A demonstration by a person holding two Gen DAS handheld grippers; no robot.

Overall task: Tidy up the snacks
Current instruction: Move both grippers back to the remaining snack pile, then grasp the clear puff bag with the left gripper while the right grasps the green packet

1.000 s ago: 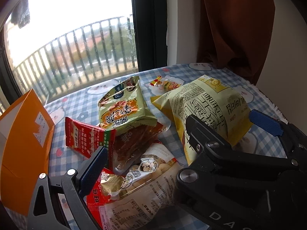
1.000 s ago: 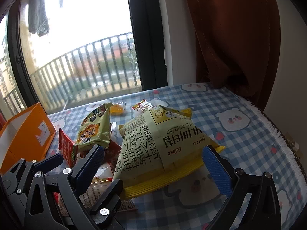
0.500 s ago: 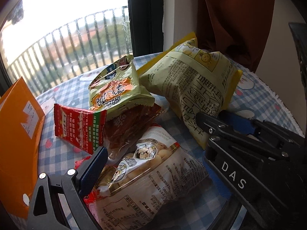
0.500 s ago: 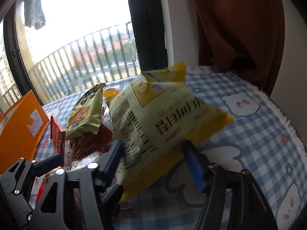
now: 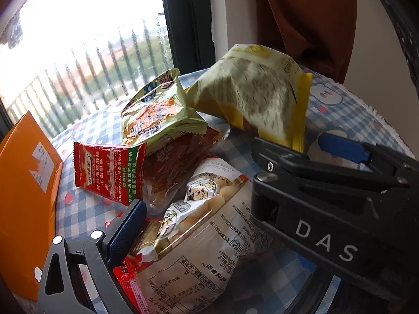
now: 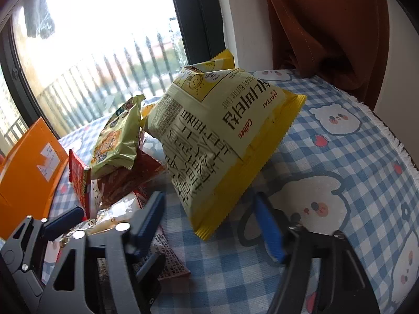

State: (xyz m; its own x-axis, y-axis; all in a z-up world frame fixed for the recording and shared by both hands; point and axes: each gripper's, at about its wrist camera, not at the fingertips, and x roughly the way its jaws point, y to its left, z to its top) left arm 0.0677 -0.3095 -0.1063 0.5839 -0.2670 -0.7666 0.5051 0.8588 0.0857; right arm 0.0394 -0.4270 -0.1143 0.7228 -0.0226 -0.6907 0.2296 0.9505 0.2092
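Chips in the big yellow bag (image 6: 222, 141) make it puffy, light and crinkly, and they break if squeezed hard. It leans near the middle of the frame, its bottom corner down on the tabletop (image 6: 340, 162) and its left side against the snack pile. The flat sealed edge looks best to pinch. The right claw (image 6: 212, 222) points down at the bag; its jaws are opening, with the bag's low corner between them but not pinched. The left claw (image 5: 222, 209) sits open over a clear snack bag (image 5: 204, 235), not squeezing it.
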